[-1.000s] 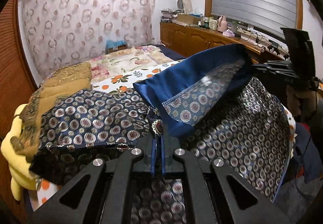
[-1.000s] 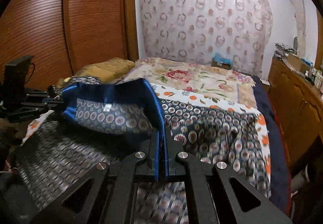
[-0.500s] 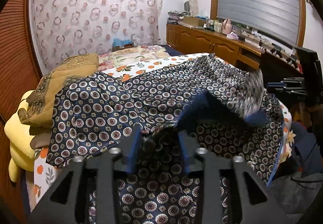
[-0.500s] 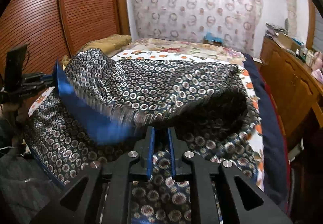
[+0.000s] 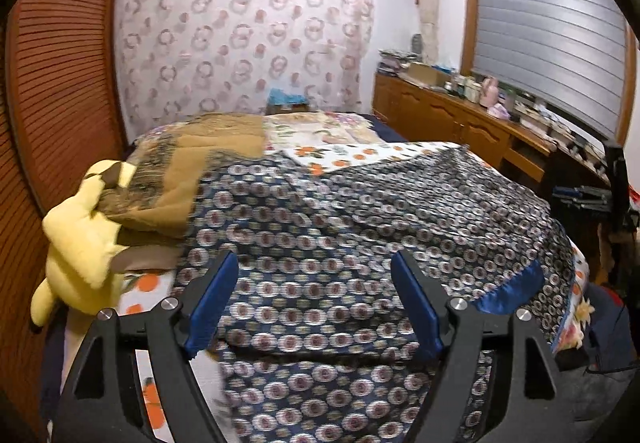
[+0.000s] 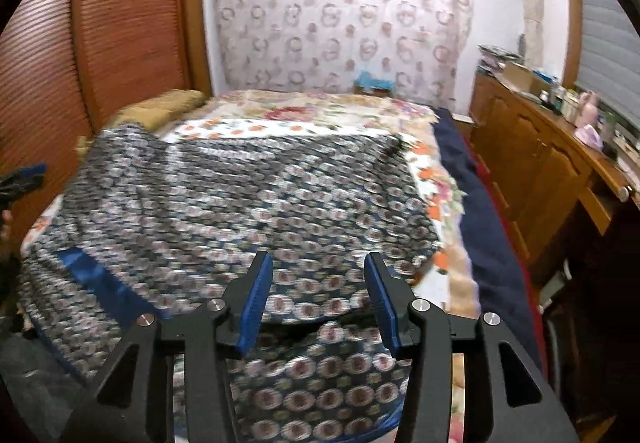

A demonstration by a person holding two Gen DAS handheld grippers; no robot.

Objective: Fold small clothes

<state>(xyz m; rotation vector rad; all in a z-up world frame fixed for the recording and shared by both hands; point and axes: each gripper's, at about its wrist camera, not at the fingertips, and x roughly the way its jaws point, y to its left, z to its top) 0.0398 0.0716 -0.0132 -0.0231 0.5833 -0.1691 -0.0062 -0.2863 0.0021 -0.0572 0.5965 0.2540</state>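
One dark blue garment with round printed motifs (image 5: 360, 227) lies spread on the floral-covered bed (image 5: 336, 157)
Two grippers, left (image 5: 314, 297) and right (image 6: 318, 291), at 6 o'clock, fingers apart, holding nothing; one yellow plush toy (image 5: 78, 239) at 9 o'clock

A home bedroom: a bed (image 5: 340, 153) ahead of the claw, curtain (image 5: 244, 39) beyond, wooden dresser (image 5: 452, 119) off right.

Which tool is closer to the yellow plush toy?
Left. The left tool is open over the garment, with the toy just beside it on its left. The right tool works the bed's other side; no toy shows in its view.
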